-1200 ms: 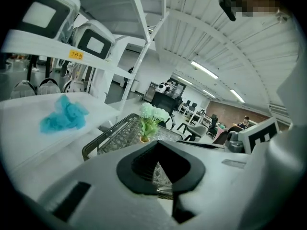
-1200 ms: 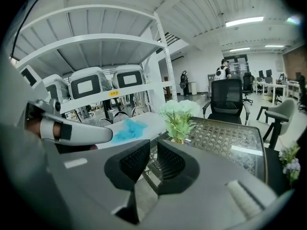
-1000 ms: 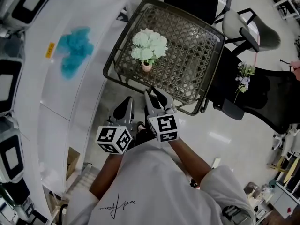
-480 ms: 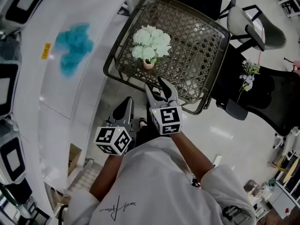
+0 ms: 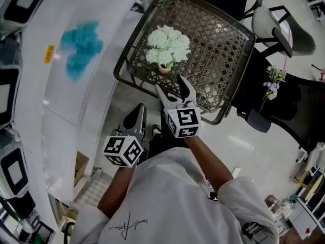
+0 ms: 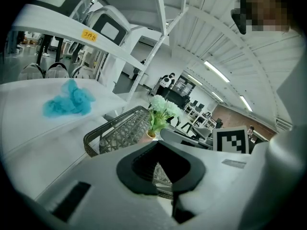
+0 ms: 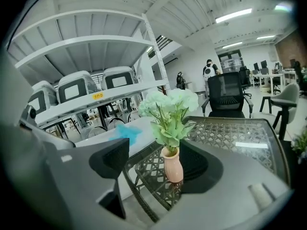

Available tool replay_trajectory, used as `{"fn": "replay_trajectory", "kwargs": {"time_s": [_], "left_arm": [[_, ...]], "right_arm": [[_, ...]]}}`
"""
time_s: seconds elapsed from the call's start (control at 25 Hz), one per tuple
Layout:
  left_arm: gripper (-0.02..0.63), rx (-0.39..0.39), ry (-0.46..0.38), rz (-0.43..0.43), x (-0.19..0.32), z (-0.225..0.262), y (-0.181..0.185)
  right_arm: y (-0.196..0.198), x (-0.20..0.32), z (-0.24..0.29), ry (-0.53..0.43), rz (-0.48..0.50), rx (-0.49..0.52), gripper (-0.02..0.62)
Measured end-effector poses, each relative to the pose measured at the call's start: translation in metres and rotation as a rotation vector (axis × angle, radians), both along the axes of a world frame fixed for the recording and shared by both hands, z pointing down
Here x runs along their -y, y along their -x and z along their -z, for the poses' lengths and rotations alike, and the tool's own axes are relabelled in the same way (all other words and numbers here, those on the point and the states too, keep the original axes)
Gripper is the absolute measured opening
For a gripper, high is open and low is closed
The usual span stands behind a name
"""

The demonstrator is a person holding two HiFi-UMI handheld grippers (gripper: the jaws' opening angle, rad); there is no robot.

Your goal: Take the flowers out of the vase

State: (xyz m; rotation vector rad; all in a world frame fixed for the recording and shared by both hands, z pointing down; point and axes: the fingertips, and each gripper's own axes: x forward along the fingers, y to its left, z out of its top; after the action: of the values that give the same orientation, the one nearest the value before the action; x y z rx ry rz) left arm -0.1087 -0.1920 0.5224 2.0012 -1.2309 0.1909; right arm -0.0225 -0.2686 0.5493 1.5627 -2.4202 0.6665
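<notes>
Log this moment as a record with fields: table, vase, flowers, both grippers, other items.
table: woven wire top, dark rim
vase: small, pink, upright near the table's edge
flowers: pale green bunch, in the vase
right gripper: open, jaws just been opening, nothing between them, vase just ahead
left gripper: shut, empty, short of the table
other: blue cloth on white shelf; flower sprig on black chair

Carrier: dark square lattice-weave table (image 5: 223, 60) with glass top | On it: small pink vase (image 5: 163, 68) of pale green flowers (image 5: 168, 46) stood upright by the near edge, toward the left corner | Beside: white shelf (image 5: 51, 100) bore a turquoise fluffy clump (image 5: 81, 47)
</notes>
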Motion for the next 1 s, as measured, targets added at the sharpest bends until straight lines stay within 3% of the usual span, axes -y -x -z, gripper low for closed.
{"fn": "replay_trajectory", "kwargs": {"time_s": [0.68, 1.0], "left_arm": [[0.003, 0.019, 0.037, 0.018, 0.001, -0.012, 0.010], [0.003, 0.028, 0.052, 0.017, -0.002, -0.018, 0.007]], "right_arm": [[-0.001, 0.043, -0.035, 0.033, -0.026, -0.047, 0.420], [0.000, 0.061, -0.051, 0.062, -0.027, -0.043, 0.426]]}}
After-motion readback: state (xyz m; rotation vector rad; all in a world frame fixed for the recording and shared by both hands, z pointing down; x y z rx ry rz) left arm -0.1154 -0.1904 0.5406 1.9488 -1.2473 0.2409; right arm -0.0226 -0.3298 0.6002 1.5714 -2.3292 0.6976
